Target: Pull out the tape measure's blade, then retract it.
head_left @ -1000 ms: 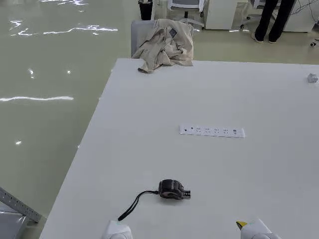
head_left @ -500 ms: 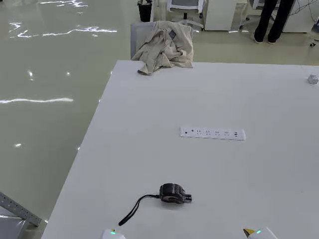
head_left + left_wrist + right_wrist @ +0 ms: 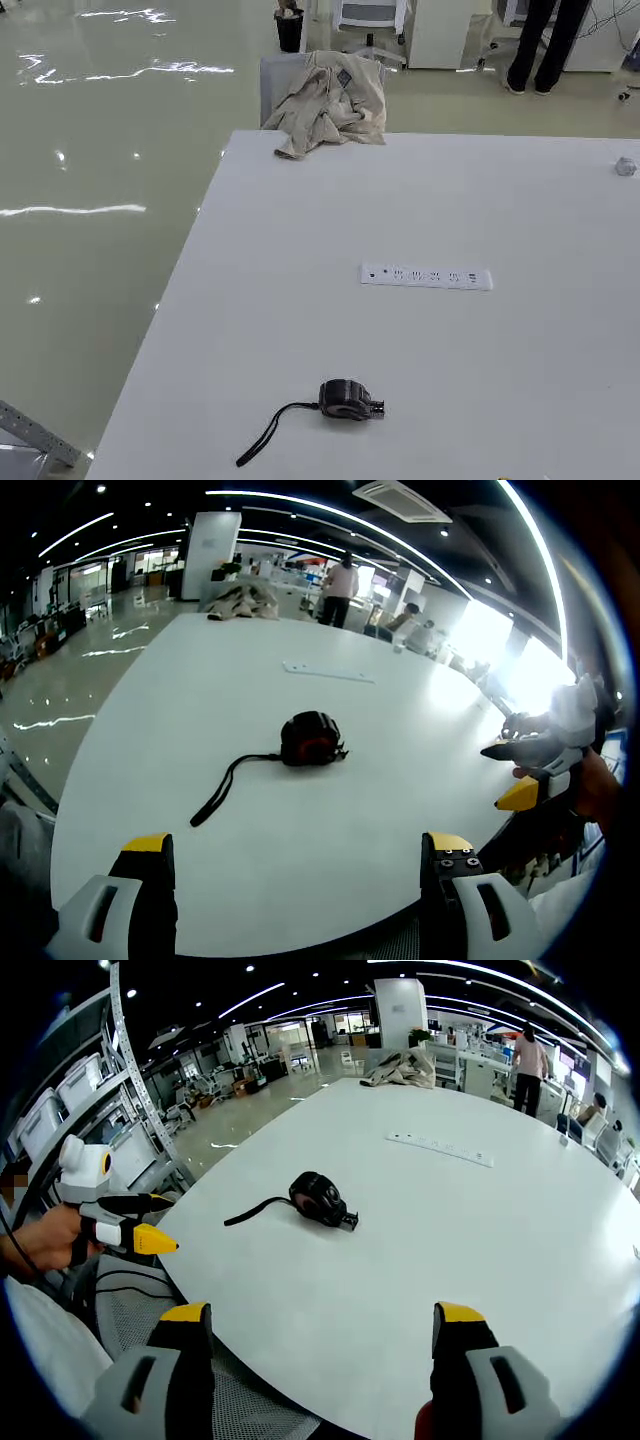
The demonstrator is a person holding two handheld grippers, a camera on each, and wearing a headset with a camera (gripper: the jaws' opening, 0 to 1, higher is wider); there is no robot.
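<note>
A: Is there any word or number that one can read here?

B: No, none. The tape measure (image 3: pixel 345 398) is too small and too blurred to show a brand or a scale.

A: And the power strip (image 3: pixel 426 277)?

B: If there is print beside its sockets, it is too small to tell. The jacket (image 3: pixel 330 100) carries a small dark patch, also not legible.

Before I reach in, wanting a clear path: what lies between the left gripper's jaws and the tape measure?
Bare white tabletop, in the left gripper view; the black tape measure trails its cord strap alongside.
</note>
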